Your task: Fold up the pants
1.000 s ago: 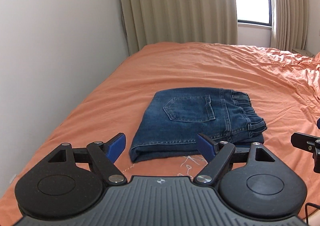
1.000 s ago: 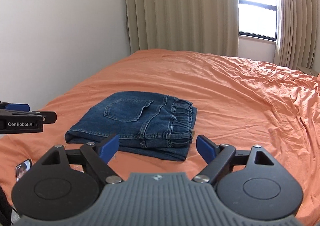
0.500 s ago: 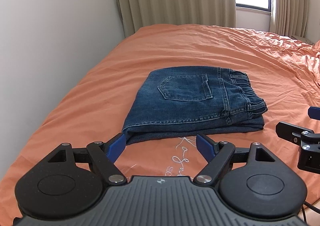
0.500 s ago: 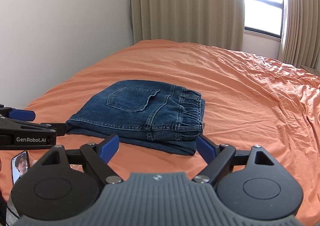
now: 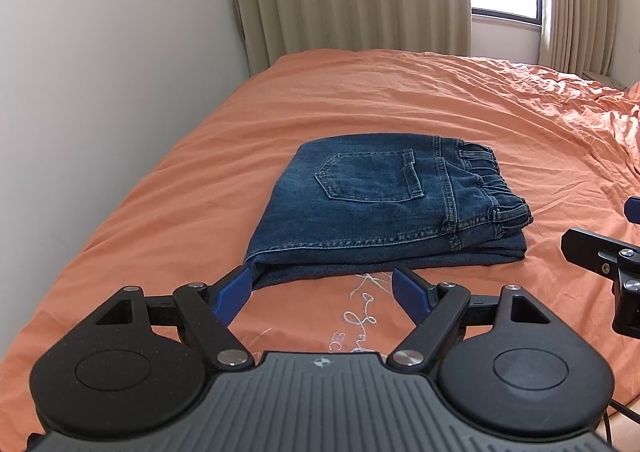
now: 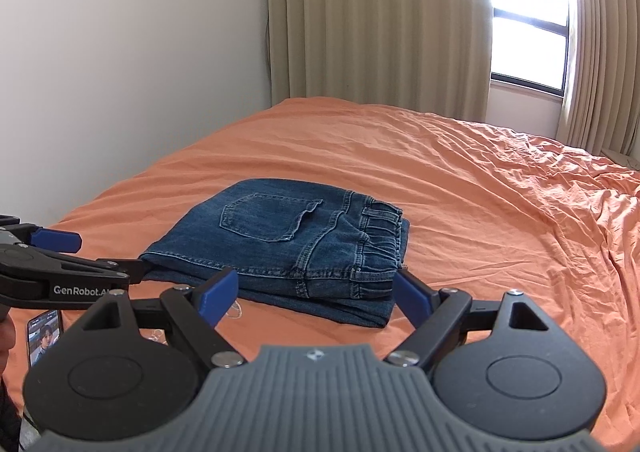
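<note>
Jaws of left gripper [image 5: 324,290] and right gripper [image 6: 316,292] stand apart, empty; folded pants [image 5: 384,208] ahead: soft, heavy denim; take hold at near folded edge.

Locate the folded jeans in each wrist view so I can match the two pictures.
Left wrist: folded jeans lie at centre, just beyond the open left gripper, waistband to the right.
Right wrist: folded jeans sit centre-left, beyond the open right gripper.
Shared landmark: the back pocket on top.
</note>
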A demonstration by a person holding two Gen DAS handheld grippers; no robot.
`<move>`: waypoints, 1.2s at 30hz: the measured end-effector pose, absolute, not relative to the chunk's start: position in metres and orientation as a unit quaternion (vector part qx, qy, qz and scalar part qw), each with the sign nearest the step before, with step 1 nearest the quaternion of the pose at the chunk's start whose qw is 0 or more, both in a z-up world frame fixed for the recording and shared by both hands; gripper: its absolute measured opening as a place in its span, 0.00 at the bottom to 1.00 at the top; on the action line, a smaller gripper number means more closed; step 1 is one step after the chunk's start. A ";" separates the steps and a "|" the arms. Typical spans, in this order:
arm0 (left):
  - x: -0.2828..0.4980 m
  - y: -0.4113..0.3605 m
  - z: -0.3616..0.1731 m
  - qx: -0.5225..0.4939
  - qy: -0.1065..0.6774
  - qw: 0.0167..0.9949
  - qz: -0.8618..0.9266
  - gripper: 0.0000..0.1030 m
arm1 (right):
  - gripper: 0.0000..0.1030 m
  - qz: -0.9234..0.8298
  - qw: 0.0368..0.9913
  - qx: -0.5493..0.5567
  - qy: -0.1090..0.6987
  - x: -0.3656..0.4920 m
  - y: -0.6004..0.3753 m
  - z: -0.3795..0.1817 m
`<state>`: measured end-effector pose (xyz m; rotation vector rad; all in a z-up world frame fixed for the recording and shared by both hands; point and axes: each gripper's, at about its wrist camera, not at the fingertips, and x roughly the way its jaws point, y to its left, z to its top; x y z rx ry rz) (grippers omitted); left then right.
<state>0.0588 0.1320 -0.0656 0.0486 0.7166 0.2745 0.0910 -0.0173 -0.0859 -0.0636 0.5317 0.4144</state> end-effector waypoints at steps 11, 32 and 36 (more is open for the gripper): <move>0.059 0.128 -0.066 0.022 0.351 0.927 0.128 0.91 | 0.79 0.194 0.945 -0.028 0.263 0.089 -0.023 -0.086; 0.059 0.125 -0.066 0.028 0.351 0.928 0.123 0.91 | 0.79 0.190 0.946 -0.024 0.263 0.088 -0.024 -0.085; 0.059 0.126 -0.066 0.029 0.351 0.928 0.122 0.91 | 0.79 0.190 0.945 -0.024 0.264 0.088 -0.024 -0.085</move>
